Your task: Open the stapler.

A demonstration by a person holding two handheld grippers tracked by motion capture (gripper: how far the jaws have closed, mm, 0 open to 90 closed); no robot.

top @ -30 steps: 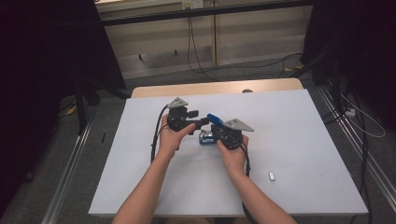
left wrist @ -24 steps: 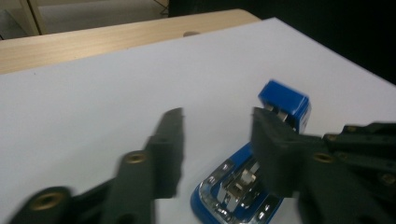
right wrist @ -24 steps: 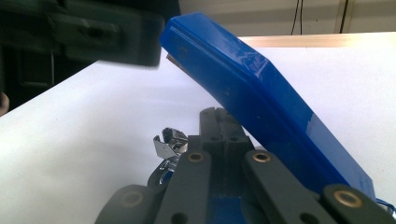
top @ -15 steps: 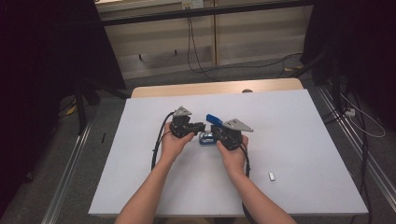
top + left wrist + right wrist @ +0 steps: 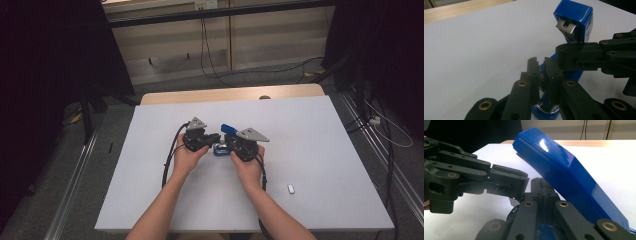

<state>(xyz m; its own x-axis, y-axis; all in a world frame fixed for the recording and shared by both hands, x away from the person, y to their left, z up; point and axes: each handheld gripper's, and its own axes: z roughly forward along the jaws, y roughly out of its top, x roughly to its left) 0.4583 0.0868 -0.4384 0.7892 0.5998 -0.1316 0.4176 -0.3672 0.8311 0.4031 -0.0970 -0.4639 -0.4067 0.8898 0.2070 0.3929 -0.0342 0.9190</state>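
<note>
A person's two hands meet at the middle of a white table (image 5: 150,170), each holding a set of black tongs over a blue stapler (image 5: 220,148) whose lid (image 5: 228,129) is swung up and tilted back. The left tongs (image 5: 214,138), seen in the left gripper view (image 5: 542,65), have just been closing and now stand nearly together, with a thin metal part of the stapler's base (image 5: 545,108) between them; whether the pads press on it cannot be told. The right tongs (image 5: 543,184) are closed, their tips tucked under the raised lid (image 5: 564,173) at the stapler's body; whether they pinch anything cannot be told. In the left gripper view the open lid (image 5: 574,18) shows its metal mouth above the other tongs. The stapler sits just between the two hands, near the table's centre. A small white object (image 5: 291,188) lies well apart to the right, near the table's near edge. Cables trail across the floor (image 5: 280,70) beyond the table's far side.
</note>
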